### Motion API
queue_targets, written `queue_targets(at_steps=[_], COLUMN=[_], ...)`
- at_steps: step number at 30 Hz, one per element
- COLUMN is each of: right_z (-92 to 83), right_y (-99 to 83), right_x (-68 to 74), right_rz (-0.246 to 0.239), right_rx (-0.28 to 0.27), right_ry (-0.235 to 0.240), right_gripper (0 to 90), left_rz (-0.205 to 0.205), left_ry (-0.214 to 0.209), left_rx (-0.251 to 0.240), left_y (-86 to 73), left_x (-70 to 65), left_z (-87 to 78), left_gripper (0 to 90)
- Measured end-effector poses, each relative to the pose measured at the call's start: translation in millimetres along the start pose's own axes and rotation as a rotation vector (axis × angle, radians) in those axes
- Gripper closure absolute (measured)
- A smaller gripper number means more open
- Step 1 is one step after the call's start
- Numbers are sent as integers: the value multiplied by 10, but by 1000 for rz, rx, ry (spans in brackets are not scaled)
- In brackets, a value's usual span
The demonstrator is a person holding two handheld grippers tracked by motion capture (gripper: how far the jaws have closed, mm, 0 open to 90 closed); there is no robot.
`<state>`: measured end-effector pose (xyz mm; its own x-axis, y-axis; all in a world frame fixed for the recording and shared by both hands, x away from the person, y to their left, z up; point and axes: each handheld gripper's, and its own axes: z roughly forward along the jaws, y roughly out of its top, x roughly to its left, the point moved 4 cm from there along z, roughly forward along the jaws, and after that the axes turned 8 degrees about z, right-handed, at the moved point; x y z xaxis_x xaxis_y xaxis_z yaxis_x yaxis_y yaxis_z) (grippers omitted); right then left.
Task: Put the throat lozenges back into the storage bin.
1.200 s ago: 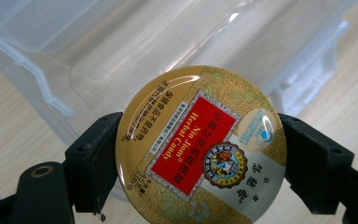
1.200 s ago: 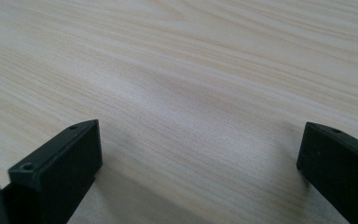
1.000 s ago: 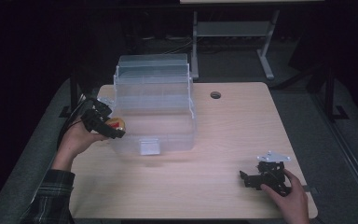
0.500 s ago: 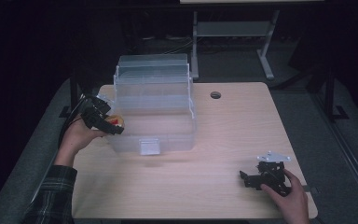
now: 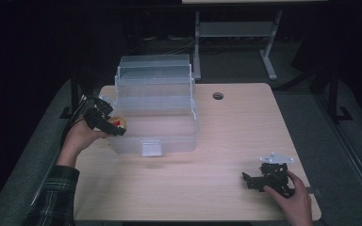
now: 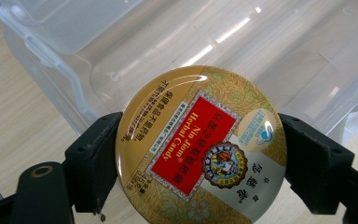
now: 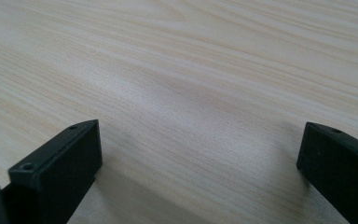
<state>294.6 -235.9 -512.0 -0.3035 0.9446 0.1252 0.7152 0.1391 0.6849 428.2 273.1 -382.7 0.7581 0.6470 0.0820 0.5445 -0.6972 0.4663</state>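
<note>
A round gold candy tin with a red label sits clamped between the two black jaws of my left gripper. From above, that left gripper holds the tin at the left wall of a clear plastic tiered organiser box standing open on the table. In the left gripper view the box's transparent trays lie just beyond the tin. My right gripper rests low at the table's front right, open, with bare wood between its jaws.
The light wooden table has a round cable hole at the back. A metal frame leg stands behind the table in the dark. A hand in a plaid sleeve reaches in from the lower left.
My left gripper has carried the tin a little up and right, closer against the box's left side. The right gripper has stayed in place.
</note>
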Motion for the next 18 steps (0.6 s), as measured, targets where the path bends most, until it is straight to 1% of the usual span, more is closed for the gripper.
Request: queue_targets(at_steps=[14, 18], right_z=[0, 0], right_y=[0, 0], right_x=[0, 0], right_rz=[0, 0], right_rx=[0, 0], right_ry=[0, 0], right_gripper=[0, 0], left_rz=[6, 10], left_ry=[-2, -1], left_rx=[-7, 0], left_y=[2, -3], left_x=[-1, 1], left_z=[5, 12], left_gripper=[191, 189])
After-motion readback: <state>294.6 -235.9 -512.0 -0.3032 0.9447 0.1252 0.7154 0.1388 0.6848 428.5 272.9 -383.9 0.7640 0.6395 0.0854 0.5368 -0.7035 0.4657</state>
